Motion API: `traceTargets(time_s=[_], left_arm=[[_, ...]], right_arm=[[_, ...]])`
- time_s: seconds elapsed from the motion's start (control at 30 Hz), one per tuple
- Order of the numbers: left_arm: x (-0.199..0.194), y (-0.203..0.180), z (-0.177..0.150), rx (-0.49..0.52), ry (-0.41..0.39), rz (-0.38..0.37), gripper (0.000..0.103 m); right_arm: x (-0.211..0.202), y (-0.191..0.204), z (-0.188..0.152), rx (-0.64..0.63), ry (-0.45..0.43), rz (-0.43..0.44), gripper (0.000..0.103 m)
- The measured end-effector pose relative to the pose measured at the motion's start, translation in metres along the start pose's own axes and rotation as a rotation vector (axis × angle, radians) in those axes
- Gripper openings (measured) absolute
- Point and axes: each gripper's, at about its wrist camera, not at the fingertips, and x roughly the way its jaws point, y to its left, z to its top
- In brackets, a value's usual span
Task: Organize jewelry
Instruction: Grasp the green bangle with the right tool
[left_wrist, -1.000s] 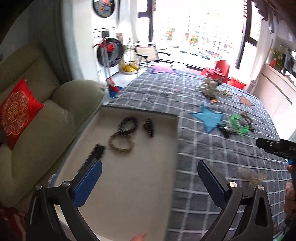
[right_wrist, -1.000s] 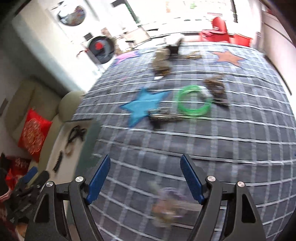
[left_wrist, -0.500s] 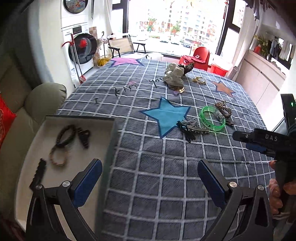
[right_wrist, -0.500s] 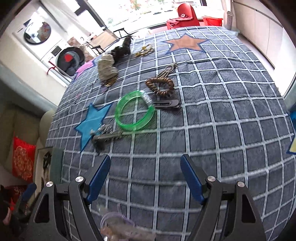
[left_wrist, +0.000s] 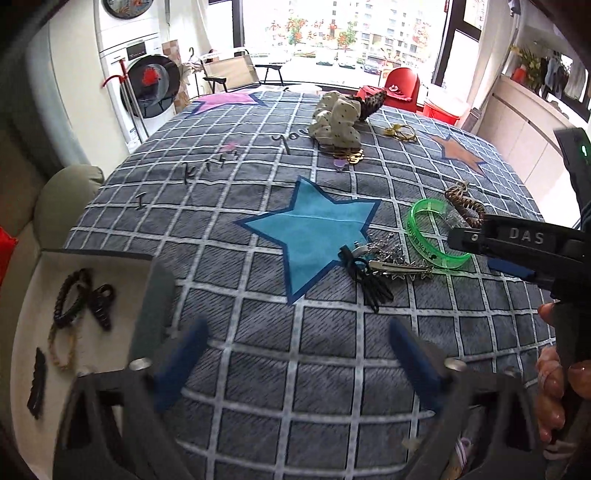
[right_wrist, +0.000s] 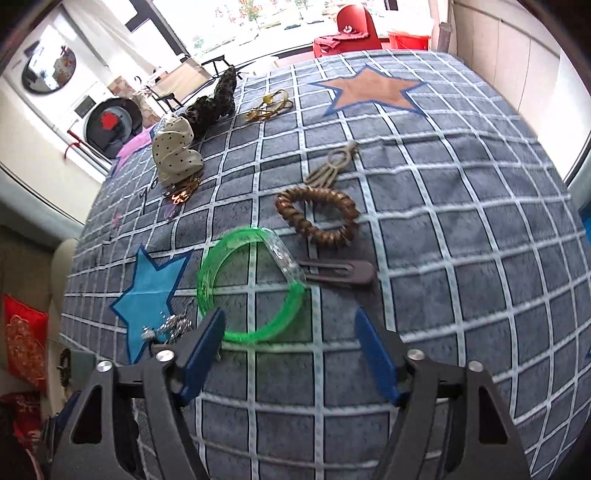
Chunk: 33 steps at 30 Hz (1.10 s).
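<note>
A green bangle (right_wrist: 202, 288) lies on the grey checked blanket (right_wrist: 443, 258), its near rim between the fingers of my right gripper (right_wrist: 289, 318). Those jaws are closing, and the pads are clear of the bangle. Beyond it lie a brown spiral hair tie (right_wrist: 325, 236) and a brown hair clip (right_wrist: 343, 274). My left gripper (left_wrist: 295, 332) hovers over bare blanket with nothing between its closing jaws. Ahead of it lie black hair ties (left_wrist: 373, 288) and a silver star clip (left_wrist: 400, 271). Beside them is the green bangle (left_wrist: 415, 236). The right gripper (left_wrist: 476, 253) reaches in from the right.
A cream tray (left_wrist: 22, 332) at the left holds several dark hair ties and clips behind its grey wall (left_wrist: 155, 295). A polka-dot scrunchie (left_wrist: 336, 122) and a gold piece (left_wrist: 400, 131) lie far back. A person's hand (left_wrist: 554, 387) is at the right, a sofa (left_wrist: 62, 199) at the left.
Both grippers have moved forward and lower over the blanket. The left view swung from the tray to the blue star. The right gripper closed in on the green bangle. Both pairs of jaws narrowed.
</note>
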Motion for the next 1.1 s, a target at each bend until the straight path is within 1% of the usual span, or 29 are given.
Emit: traceTargets(time_s=[0.03,0.1,0.13,0.17,0.2,0.23,0.3,0.33,0.37,0.4,0.6,0.67,0.77,0.8,0.87,0.93,1.0,1.1], left_arm=[[0.004,-0.002,0.001,0.005,0.008,-0.002,0.089],[0.010,-0.005,0.002,0.010,0.013,-0.010,0.087],[0.013,-0.007,0.003,0.013,0.015,-0.014,0.082],[0.016,-0.009,0.004,0.016,0.021,-0.018,0.080],[0.018,-0.010,0.005,0.016,0.027,-0.029,0.080],[0.020,-0.011,0.006,0.015,0.028,-0.035,0.080],[0.023,-0.015,0.008,0.013,0.028,-0.054,0.080],[0.024,-0.017,0.009,0.013,0.028,-0.063,0.080],[0.025,-0.018,0.010,0.015,0.028,-0.068,0.080],[0.026,-0.020,0.011,0.017,0.028,-0.072,0.080],[0.031,-0.028,0.014,0.028,0.030,-0.081,0.080],[0.029,-0.029,0.014,0.015,0.029,-0.104,0.080],[0.026,-0.030,0.018,-0.021,0.044,-0.164,0.080],[0.024,-0.031,0.019,-0.030,0.042,-0.173,0.080],[0.022,-0.036,0.022,-0.023,0.026,-0.163,0.080],[0.025,-0.040,0.025,-0.016,0.021,-0.131,0.080],[0.033,-0.037,0.029,-0.036,0.028,-0.120,0.080],[0.042,-0.020,0.032,-0.098,0.043,-0.120,0.080]], right_arm=[[0.001,0.003,0.000,-0.014,-0.005,-0.016,0.068],[0.003,0.010,0.000,-0.054,-0.015,-0.062,0.057],[0.003,0.012,0.000,-0.071,-0.019,-0.078,0.055],[0.004,0.015,-0.001,-0.090,-0.024,-0.099,0.050],[0.004,0.015,-0.001,-0.102,-0.028,-0.111,0.045],[0.004,0.016,-0.001,-0.116,-0.033,-0.123,0.042],[0.003,0.015,-0.003,-0.144,-0.043,-0.144,0.028],[0.003,0.014,-0.003,-0.156,-0.047,-0.151,0.024],[0.002,0.012,-0.005,-0.169,-0.053,-0.157,0.014],[0.001,0.010,-0.006,-0.174,-0.055,-0.152,0.011],[-0.011,-0.003,-0.023,-0.227,-0.070,-0.148,0.011],[-0.016,-0.009,-0.029,-0.229,-0.069,-0.140,0.011],[-0.024,-0.019,-0.040,-0.238,-0.068,-0.134,0.011],[-0.027,-0.021,-0.043,-0.239,-0.068,-0.132,0.011],[-0.033,-0.031,-0.050,-0.230,-0.067,-0.117,0.011],[-0.038,-0.038,-0.056,-0.215,-0.066,-0.106,0.011],[-0.040,-0.042,-0.058,-0.207,-0.066,-0.100,0.011],[-0.043,-0.045,-0.062,-0.202,-0.067,-0.090,0.011]])
